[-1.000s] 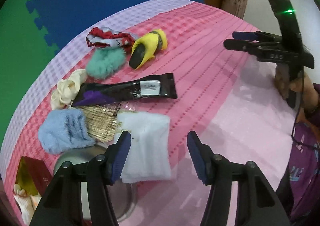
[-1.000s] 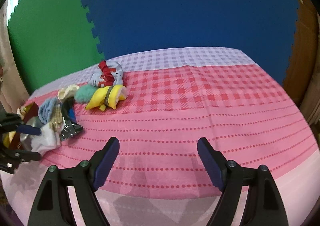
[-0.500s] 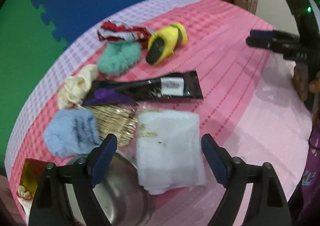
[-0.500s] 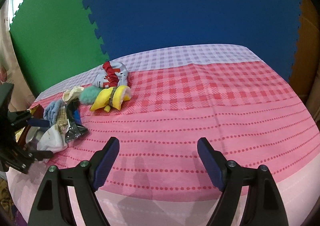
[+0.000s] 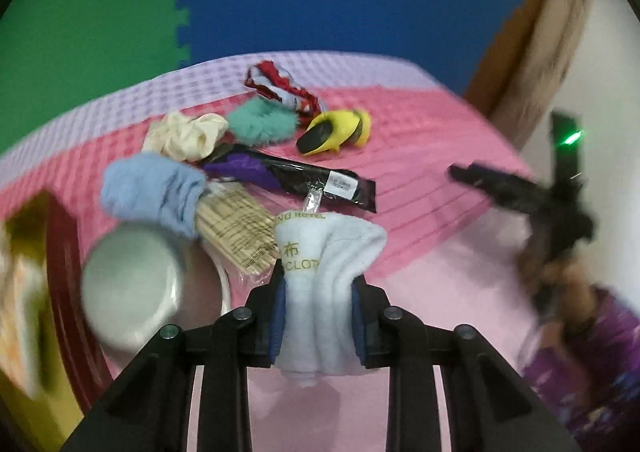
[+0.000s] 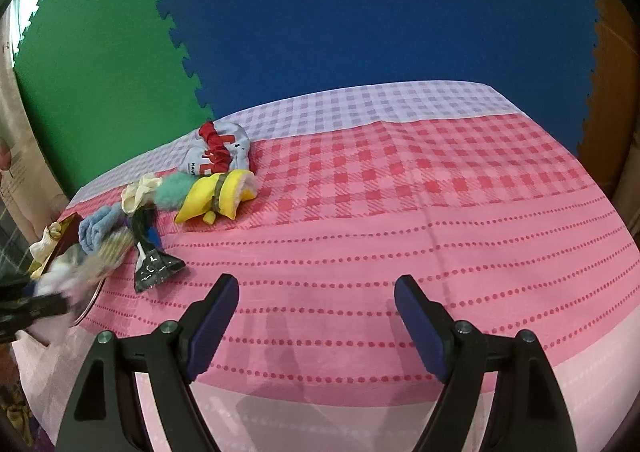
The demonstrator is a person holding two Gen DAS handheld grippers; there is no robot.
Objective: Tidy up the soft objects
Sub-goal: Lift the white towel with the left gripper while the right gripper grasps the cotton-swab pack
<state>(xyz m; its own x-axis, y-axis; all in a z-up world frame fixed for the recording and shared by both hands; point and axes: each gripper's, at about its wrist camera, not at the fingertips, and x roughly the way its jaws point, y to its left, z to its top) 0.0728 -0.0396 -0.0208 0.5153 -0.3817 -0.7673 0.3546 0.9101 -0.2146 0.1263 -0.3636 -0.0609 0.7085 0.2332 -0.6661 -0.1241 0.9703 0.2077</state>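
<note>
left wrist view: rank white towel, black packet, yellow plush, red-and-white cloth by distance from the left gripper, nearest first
1. white towel: between the pads of the left gripper, whose jaws are closing on it.
2. black packet: just beyond the towel, lying crosswise.
3. yellow plush: farther back, slightly right.
4. red-and-white cloth: farthest, near the lilac check strip at the table's far edge.

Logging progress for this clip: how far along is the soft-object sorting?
Early. Nothing looks sorted yet. In hand: the left tool is closing on the white hotel towel. Left: blue sock, cream scrunchie, teal pom-pom and yellow plush remain clustered. The right tool is open, empty.
</note>
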